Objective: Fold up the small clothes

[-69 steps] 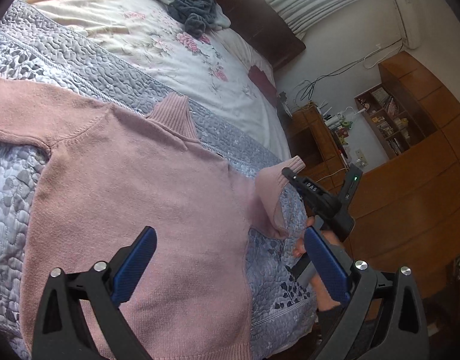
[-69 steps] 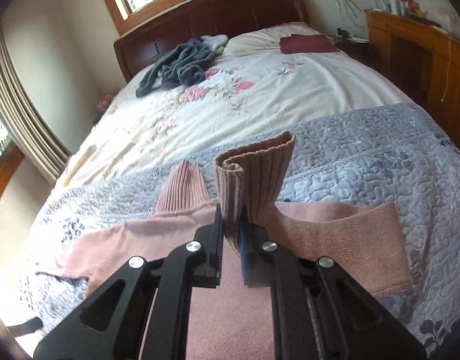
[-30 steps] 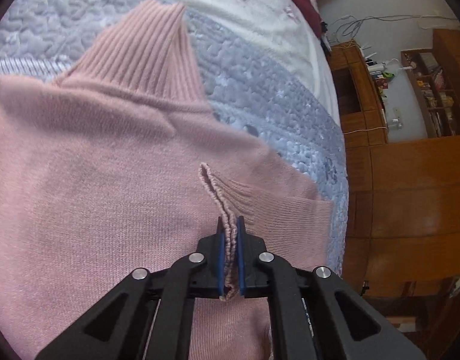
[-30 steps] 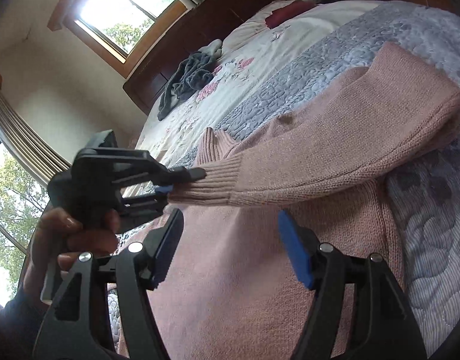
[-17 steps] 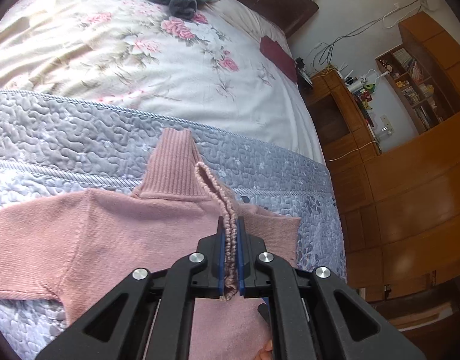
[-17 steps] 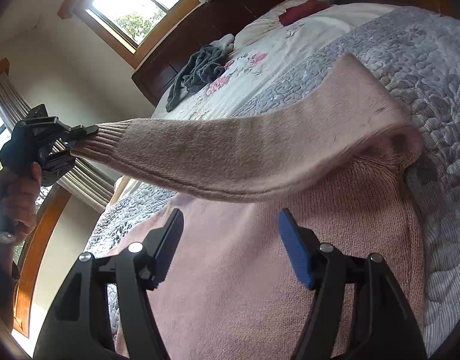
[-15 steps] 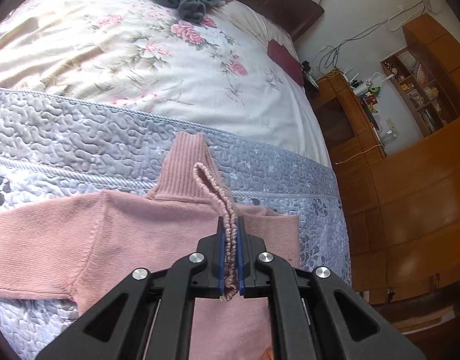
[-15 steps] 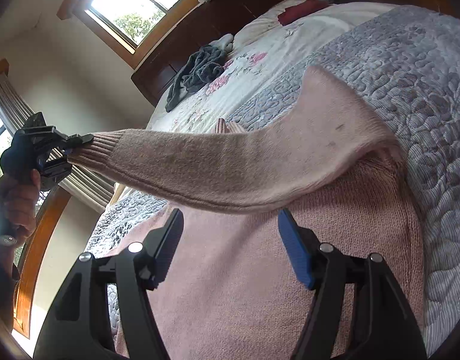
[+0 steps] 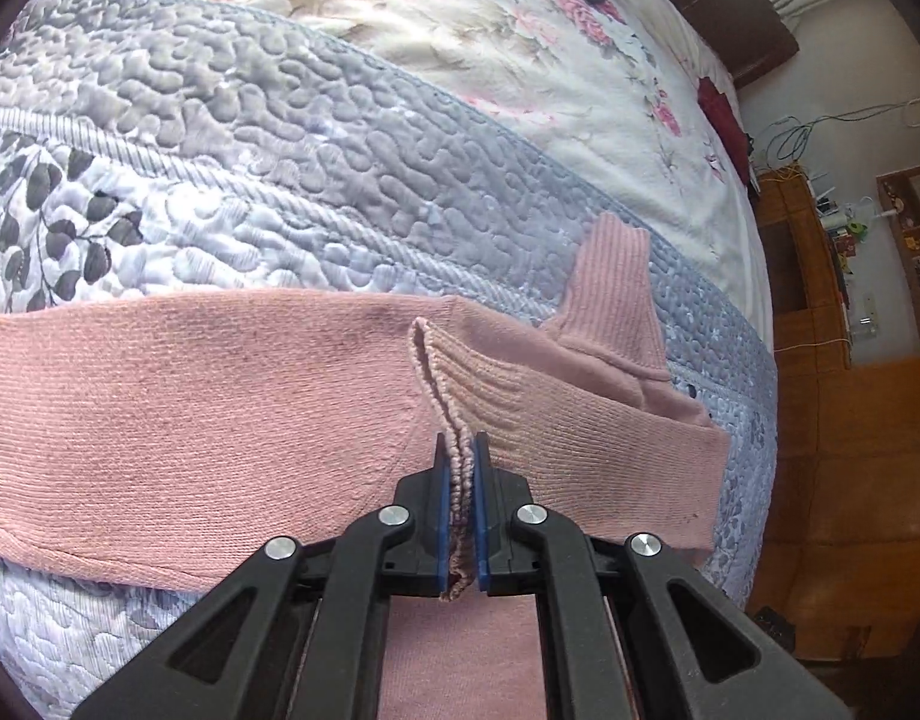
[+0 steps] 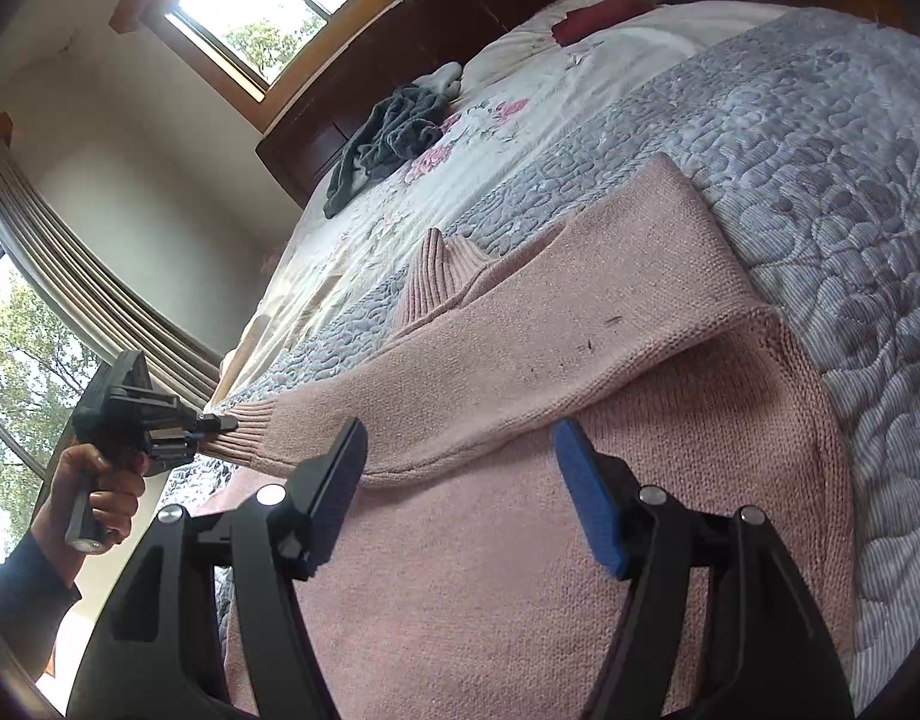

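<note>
One pink sweater [image 9: 220, 408], two grippers, one grey garment [image 10: 388, 132] at eleven o'clock, one red cloth [image 10: 598, 15] at one.

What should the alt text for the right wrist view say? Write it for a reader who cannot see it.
The open right gripper hovers over a pink sweater on a bed. The left gripper pinches the cuff of a sleeve drawn across the sweater. A grey garment lies near the headboard.
</note>
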Tool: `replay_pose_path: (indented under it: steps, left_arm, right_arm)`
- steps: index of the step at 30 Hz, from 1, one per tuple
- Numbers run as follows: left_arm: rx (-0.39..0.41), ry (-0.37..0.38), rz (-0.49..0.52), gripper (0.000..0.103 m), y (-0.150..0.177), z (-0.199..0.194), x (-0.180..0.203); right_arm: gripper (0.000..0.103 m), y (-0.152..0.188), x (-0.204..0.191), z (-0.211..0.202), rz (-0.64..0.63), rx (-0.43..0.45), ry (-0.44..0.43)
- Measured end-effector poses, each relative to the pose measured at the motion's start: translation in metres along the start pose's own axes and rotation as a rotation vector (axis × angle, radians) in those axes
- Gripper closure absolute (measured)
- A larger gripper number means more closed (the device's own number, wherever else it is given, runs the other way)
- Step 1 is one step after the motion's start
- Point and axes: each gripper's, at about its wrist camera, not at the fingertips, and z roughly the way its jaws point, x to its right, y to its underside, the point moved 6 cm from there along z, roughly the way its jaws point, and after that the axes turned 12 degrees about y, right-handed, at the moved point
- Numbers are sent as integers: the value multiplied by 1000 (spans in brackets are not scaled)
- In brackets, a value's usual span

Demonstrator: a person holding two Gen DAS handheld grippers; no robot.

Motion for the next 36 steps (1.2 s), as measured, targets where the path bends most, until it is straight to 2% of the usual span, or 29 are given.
replay_pose_path:
  steps: [1, 3, 4, 6, 7, 8, 10, 12, 13, 15, 17, 18, 20, 23, 27, 32, 36]
  left_arm:
    - [-11, -9, -11, 97, 0, 6, -10]
    - [-35, -76, -1, 95, 1, 18, -28]
    - [-41, -142, 13, 92, 0, 23, -36]
    - [15, -327, 44, 89, -5, 15, -48]
    - [59, -357, 62, 89, -6, 6, -45]
    - [98, -302, 74, 86, -5, 0, -36]
    - [125, -171, 97, 81, 2, -3, -14]
    - [84, -31, 101, 79, 11, 12, 1]
    - [56, -6, 79, 78, 14, 24, 1]
    - [21, -51, 33, 78, 17, 44, -16]
    - [24, -90, -33, 83, 18, 49, -41]
    - [38, -67, -60, 86, 19, 45, -50]
    - [81, -41, -90, 86, 21, 25, -62]
    - [161, -37, -135, 64, 29, -24, -88]
    - [325, -25, -206, 53, 43, -113, -138]
    - [606, -52, -367, 42, 81, -244, -228]
    - [745, -33, -534, 41, 103, -312, -298]
  right_arm:
    - [37, 0, 0, 0, 0, 0, 0]
    - [37, 2, -1, 1, -4, -1, 2]
    - [37, 3, -1, 1, -6, -3, 3]
    - [37, 3, -1, 3, -9, -8, 5]
    - [37, 4, 0, 3, -9, -7, 6]
    - [37, 4, 0, 2, -8, -5, 6]
    - [37, 4, 0, 3, -7, -6, 5]
    - [37, 5, 0, 5, -11, -10, 7]
    - [37, 6, -1, 5, -15, -9, 7]
    - [37, 7, -2, 5, -29, -5, 12]
    - [37, 12, -2, 7, -48, -17, 19]
    - [37, 15, -3, 8, -56, -32, 18]
    - [37, 19, -6, 6, -75, -52, 23]
    - [36, 24, -20, -9, -126, -57, 25]
    - [34, 36, -43, -33, -174, -83, 17]
    - [30, 49, -84, -56, -245, -90, -4]
    - [30, 62, -125, -63, -311, -107, -34]
